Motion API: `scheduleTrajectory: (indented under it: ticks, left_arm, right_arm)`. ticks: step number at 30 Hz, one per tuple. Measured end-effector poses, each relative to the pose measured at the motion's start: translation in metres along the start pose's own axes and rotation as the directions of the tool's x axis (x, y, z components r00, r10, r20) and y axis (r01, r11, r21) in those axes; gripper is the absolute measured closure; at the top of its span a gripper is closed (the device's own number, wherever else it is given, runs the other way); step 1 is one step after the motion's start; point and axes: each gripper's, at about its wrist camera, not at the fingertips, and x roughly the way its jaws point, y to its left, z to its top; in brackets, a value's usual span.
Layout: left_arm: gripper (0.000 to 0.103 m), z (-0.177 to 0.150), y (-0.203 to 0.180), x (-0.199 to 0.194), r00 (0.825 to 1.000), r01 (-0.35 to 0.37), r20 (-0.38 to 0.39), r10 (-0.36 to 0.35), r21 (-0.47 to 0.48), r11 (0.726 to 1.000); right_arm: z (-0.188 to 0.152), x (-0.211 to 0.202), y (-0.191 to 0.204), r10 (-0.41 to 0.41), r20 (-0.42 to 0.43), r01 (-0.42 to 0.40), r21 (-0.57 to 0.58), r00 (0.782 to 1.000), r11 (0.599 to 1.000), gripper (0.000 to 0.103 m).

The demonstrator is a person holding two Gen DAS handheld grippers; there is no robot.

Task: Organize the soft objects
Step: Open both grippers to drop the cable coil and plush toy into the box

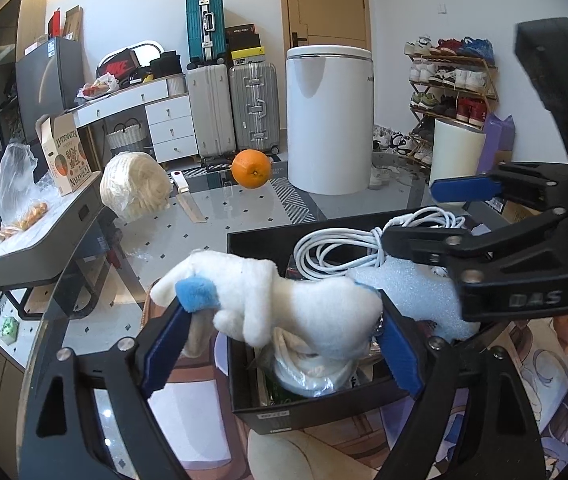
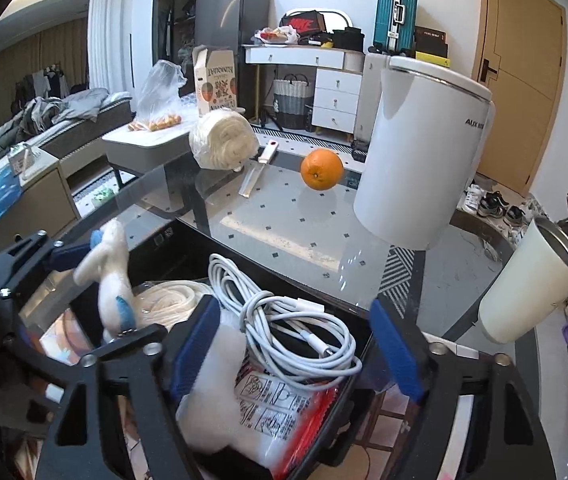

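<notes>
My left gripper [image 1: 280,344] is shut on a white plush toy with blue patches [image 1: 284,300] and holds it over the near left corner of a black box [image 1: 260,410]. The toy also shows in the right wrist view [image 2: 110,276], with the left gripper [image 2: 96,292] around it. My right gripper [image 2: 295,348] is open above the box [image 2: 359,384], over a white foam piece [image 2: 216,392] and a coiled white cable [image 2: 284,320]. In the left wrist view the right gripper [image 1: 407,216] hangs over the cable [image 1: 343,248]. A roll of white rope [image 2: 172,300] lies in the box.
On the glass table [image 2: 284,224] stand an orange [image 2: 321,169], a wrapped bundle of cream yarn [image 2: 224,140], a knife [image 2: 258,172], a white cylindrical appliance [image 2: 419,152] and a cream tumbler [image 2: 531,280]. A red-printed plastic bag [image 2: 280,412] lies in the box.
</notes>
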Motion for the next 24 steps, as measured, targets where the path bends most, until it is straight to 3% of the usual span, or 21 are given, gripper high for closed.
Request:
scheduleTrajectory:
  ticks: [8, 14, 24]
  left_arm:
    - [0.000, 0.000, 0.001, -0.004, 1.000, 0.009, -0.016, -0.009, -0.012, 1.000]
    - [0.000, -0.007, 0.001, -0.019, 1.000, 0.019, 0.009, -0.019, -0.018, 1.000]
    - [0.000, -0.021, 0.009, -0.063, 0.992, 0.083, 0.098, -0.079, -0.045, 0.996]
  right_arm:
    - [-0.010, -0.025, -0.012, 0.013, 0.049, -0.015, 0.044, 0.999, 0.999, 0.014]
    - [-0.023, -0.051, -0.016, 0.034, 0.106, -0.045, 0.101, 0.994, 0.994, 0.002]
    - [-0.056, -0.071, -0.004, 0.063, 0.140, -0.083, 0.139, 0.988, 0.987, 0.001]
